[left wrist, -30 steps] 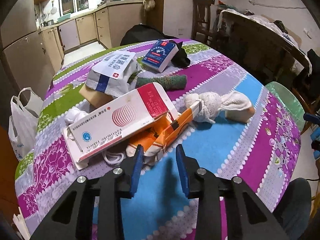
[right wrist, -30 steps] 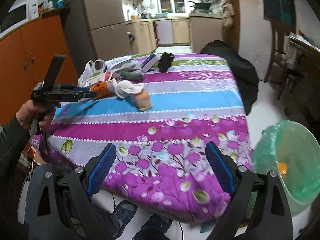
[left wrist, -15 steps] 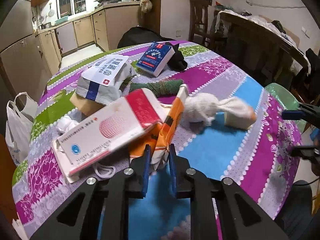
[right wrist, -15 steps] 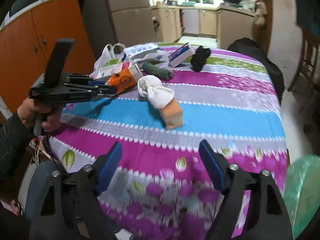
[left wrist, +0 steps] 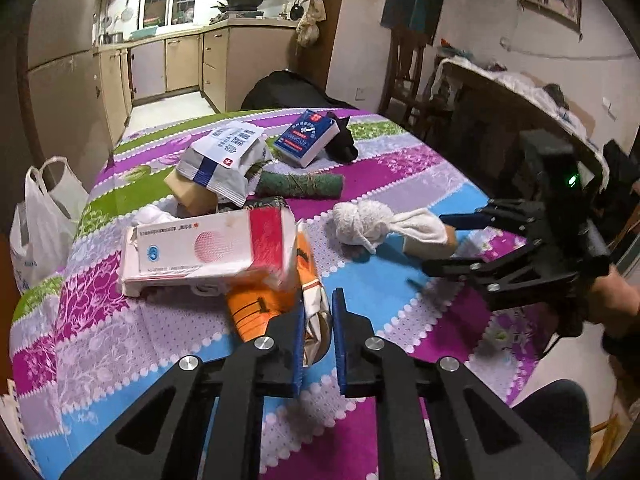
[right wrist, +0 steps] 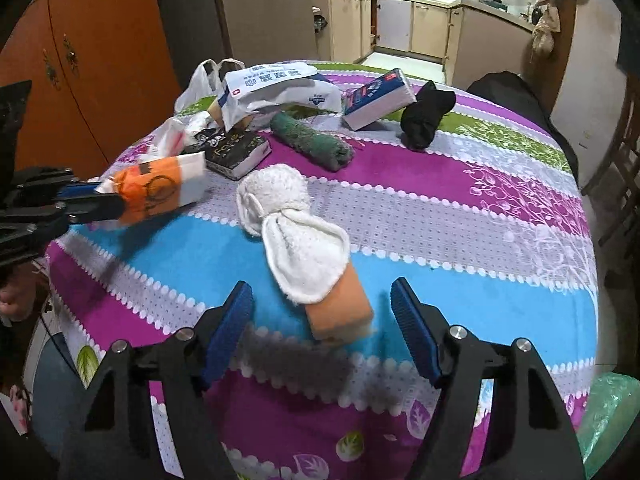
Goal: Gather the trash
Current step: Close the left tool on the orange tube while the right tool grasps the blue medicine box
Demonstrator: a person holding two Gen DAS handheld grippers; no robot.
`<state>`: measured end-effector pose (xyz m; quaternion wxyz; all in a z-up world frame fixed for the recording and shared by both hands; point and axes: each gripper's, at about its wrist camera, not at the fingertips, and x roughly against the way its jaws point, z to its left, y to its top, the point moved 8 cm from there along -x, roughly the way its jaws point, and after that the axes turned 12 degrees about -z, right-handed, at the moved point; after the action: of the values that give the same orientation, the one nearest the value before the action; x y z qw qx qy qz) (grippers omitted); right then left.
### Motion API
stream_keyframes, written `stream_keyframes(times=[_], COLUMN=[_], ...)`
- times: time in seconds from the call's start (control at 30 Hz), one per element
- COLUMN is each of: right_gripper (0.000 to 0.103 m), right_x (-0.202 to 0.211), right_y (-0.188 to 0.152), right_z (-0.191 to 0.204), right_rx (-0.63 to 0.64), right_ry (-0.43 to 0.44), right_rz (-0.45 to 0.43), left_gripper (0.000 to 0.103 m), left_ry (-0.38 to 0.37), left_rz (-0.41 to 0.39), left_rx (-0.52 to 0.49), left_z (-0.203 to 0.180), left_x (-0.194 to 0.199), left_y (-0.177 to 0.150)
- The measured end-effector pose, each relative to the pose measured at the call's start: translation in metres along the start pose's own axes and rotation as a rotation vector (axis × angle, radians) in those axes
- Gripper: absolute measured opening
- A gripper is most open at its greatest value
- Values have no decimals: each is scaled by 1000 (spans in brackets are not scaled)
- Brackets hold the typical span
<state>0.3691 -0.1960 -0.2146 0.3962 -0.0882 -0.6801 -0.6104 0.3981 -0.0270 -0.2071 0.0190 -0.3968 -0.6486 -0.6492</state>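
1. The table point(right wrist: 460, 216) wears a cloth striped in purple, blue, grey and green, with white dotted edging and flower prints.
2. The left hand-held gripper point(left wrist: 317, 334) has its jaws closing, pinched on the near end of an orange-and-white carton point(left wrist: 276, 300); in the right wrist view the carton point(right wrist: 160, 190) sticks out from that gripper at the left edge of the table.
3. The right hand-held gripper point(right wrist: 322, 322) is wide apart and closing, holding nothing; an orange block point(right wrist: 340, 312) lies between its fingers, with a white cloth point(right wrist: 292, 232) draped over the block's far end.
4. Farther back lie a green roll point(right wrist: 312, 140), a black box point(right wrist: 236, 152), a blue box point(right wrist: 378, 98), a black sock point(right wrist: 426, 114) and a white pouch point(right wrist: 276, 88).
5. A red-and-white box point(left wrist: 208, 248) sits just left of the carton.
6. A white bag point(left wrist: 40, 224) hangs off the table's far left side.
7. Beige kitchen cabinets point(right wrist: 400, 28) stand at the far end of the room, orange cupboards point(right wrist: 80, 52) at the left.
8. A green-lined bin point(right wrist: 612, 412) shows at the near right.
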Motion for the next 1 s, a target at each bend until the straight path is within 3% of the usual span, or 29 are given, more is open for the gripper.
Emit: stream_keyframes(times=[0.17, 0.43, 0.73, 0.9, 1.0], right_gripper=[75, 75, 75, 75, 75], right_x=[2, -5, -20, -27, -27], right_y=[13, 45, 72, 100, 130], right_z=[5, 33, 49, 36, 5], right_rx=[0, 2, -4, -164, -211], right_ry=[15, 94, 138, 197, 136], right_rz=[-40, -79, -86, -86, -127], left_gripper=[13, 13, 14, 13, 13], left_ry=[-11, -22, 24, 23, 21], left_rz=[3, 22, 65, 49, 43], left_rx=[41, 128, 63, 141, 154], left_z=[7, 22, 17, 27, 25], left_x=[9, 20, 2, 0, 4], left_y=[-2, -26, -35, -36, -39])
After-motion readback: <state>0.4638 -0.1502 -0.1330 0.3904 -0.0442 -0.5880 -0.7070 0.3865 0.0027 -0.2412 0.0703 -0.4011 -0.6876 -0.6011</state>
